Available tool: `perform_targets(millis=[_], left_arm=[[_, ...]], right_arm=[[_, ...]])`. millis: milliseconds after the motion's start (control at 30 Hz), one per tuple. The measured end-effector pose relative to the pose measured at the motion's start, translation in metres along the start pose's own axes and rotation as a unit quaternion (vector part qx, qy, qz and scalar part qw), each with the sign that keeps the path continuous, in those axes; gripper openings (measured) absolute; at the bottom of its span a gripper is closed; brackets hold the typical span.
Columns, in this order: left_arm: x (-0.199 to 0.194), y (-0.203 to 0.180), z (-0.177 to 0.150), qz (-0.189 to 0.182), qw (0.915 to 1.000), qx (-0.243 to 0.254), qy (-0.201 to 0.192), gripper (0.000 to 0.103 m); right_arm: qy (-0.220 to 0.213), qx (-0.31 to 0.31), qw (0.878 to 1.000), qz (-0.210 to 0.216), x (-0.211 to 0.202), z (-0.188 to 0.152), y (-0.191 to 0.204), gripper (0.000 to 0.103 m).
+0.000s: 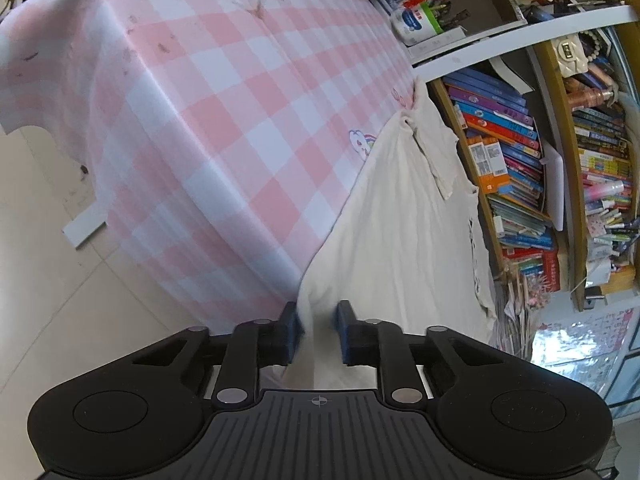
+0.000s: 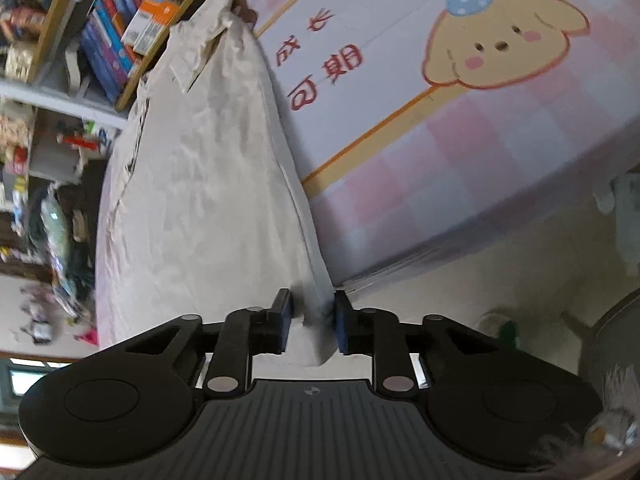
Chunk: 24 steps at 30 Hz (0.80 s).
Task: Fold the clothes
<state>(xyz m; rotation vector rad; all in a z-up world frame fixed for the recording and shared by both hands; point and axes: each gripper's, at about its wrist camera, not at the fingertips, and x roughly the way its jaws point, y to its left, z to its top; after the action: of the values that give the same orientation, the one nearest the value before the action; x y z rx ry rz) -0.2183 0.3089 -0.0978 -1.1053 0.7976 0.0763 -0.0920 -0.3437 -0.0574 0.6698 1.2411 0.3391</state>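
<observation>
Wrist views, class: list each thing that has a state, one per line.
Cream cotton garment: stretched between both grippers, far end on the table.
Left gripper: shut on garment edge.
Right gripper: shut on garment edge.
Pink checked tablecloth: spread flat, stained.

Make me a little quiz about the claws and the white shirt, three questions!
1. True or false: the left claw is pinching the white shirt.
2. What does the right claw hold? A) a book B) the white shirt C) nothing
3. Fill in: the tablecloth has pink and white ____.

Key: 1 true; 2 B; 3 checks.
</observation>
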Motion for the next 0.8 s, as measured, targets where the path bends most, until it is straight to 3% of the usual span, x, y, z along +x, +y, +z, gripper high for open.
perform_targets(millis=[133, 467, 800], left_arm=[[-0.005, -0.004, 0.002, -0.003, 0.9998, 0.019, 0.004, 0.003], [-0.026, -0.014, -0.006, -0.025, 0.9987, 0.042, 0.018, 0.002], [-0.044, 0.007, -0.043, -0.011, 0.9950, 0.036, 0.093, 0.002]], right_arm=[[-0.003, -0.025, 1.000, -0.012, -0.005, -0.001, 0.011, 0.006], [-0.037, -0.031, 0.999, -0.007, -0.038, -0.020, 0.017, 0.006], [-0.038, 0.010, 0.999, -0.033, -0.073, -0.079, -0.017, 0.006]])
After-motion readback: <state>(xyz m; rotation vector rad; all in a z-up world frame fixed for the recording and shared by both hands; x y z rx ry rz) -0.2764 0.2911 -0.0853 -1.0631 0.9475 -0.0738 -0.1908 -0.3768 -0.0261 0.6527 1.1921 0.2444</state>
